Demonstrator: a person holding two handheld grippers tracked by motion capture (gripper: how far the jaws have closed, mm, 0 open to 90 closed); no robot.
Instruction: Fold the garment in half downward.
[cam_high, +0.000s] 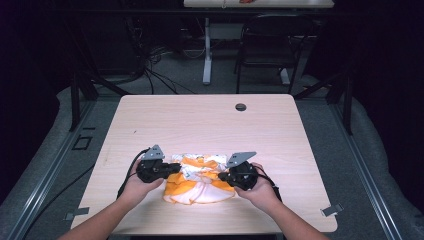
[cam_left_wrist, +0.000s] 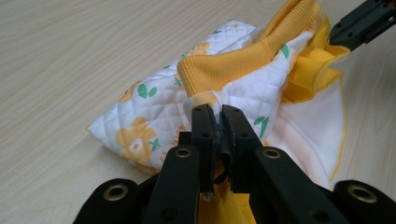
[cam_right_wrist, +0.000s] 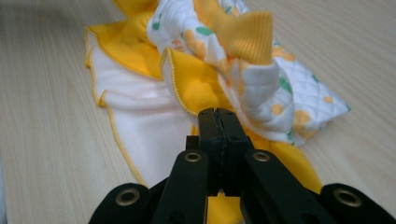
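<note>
A small quilted garment (cam_high: 200, 182) lies bunched near the table's front edge; it is white with orange flowers, orange ribbed cuffs and a yellow lining. My left gripper (cam_high: 176, 167) is at its left side and my right gripper (cam_high: 222, 176) at its right. In the left gripper view the jaws of the left gripper (cam_left_wrist: 217, 111) are shut on a fold of the white quilted garment (cam_left_wrist: 154, 107). The other gripper's black jaw (cam_left_wrist: 362, 21) shows at the top right. In the right gripper view the right gripper (cam_right_wrist: 218, 113) is shut at the yellow edge of the garment (cam_right_wrist: 140, 112), with yellow cloth under the jaws.
The light wooden table (cam_high: 200, 120) has a round cable hole (cam_high: 240, 107) near its far edge. Metal clips sit at its front corners (cam_high: 332, 210). Beyond the table stand a black chair (cam_high: 272, 45) and a white table leg (cam_high: 207, 55).
</note>
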